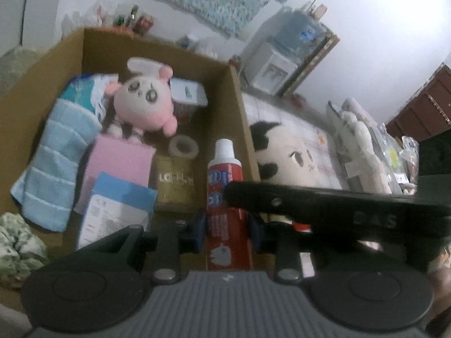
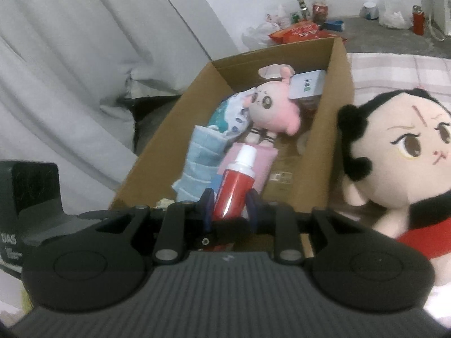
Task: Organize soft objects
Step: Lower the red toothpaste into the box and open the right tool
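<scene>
Toothpaste tube, red body with white cap, clamped between both tools at once over the open cardboard box.

Grip, left gripper: blue pads pressed on either flank of the tube's lower body, jaws nearly together.

Grip, right gripper: jaws likewise closed on the tube, low on its red part; the black bar crossing the left view is judged to be this tool's finger.

Axis: the tube's length runs straight ahead of each tool, cap end farthest from the hands and aimed into the box, crimped end toward the wrists.

Position: the tube hangs just inside the box's near right corner, above a gold packet and beside a pink pad.

Nearby contents: pink plush, folded blue towel, tape roll.

Outside: black-haired doll lying beside the box's right wall, on the right gripper's side; judged the nearer hand for it once the tube is let go.
</scene>
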{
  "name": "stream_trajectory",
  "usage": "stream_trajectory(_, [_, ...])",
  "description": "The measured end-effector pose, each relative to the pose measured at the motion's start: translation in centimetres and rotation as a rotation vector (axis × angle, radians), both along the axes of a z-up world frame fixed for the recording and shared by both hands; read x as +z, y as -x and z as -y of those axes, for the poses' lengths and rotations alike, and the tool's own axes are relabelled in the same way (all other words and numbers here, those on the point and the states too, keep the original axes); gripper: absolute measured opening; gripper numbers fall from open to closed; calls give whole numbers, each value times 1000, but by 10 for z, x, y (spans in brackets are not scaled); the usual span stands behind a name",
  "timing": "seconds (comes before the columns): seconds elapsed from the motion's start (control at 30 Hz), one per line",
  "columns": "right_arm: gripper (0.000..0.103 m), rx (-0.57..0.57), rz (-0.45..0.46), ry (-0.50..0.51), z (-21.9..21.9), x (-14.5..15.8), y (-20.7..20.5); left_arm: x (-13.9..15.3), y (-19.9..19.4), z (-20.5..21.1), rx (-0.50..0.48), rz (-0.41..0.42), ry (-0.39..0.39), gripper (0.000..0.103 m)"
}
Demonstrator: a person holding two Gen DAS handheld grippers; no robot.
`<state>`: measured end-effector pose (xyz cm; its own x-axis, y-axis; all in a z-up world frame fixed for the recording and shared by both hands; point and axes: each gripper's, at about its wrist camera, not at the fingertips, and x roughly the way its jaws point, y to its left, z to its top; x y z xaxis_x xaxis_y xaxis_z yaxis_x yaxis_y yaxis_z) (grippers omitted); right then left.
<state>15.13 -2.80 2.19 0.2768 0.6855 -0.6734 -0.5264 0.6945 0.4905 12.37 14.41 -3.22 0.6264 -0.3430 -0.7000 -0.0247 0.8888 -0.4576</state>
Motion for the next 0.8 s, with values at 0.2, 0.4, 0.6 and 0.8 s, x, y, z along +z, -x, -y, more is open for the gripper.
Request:
stream_trajectory(0.2, [27, -30, 52, 10, 8, 7, 5, -15, -12, -2, -54, -48, 110, 43])
stream_trajectory(0.4, [29, -43, 70, -25, 17, 15, 4, -9, -11, 0, -16, -39, 63, 56])
stream_trajectory(0.6, [40, -67, 100, -65, 32, 29, 15, 11, 2, -2, 41, 6, -1, 71])
stream_trajectory(0.8, [54, -101, 147, -70, 51, 44, 37, 40, 28, 7, 86, 64, -100, 92])
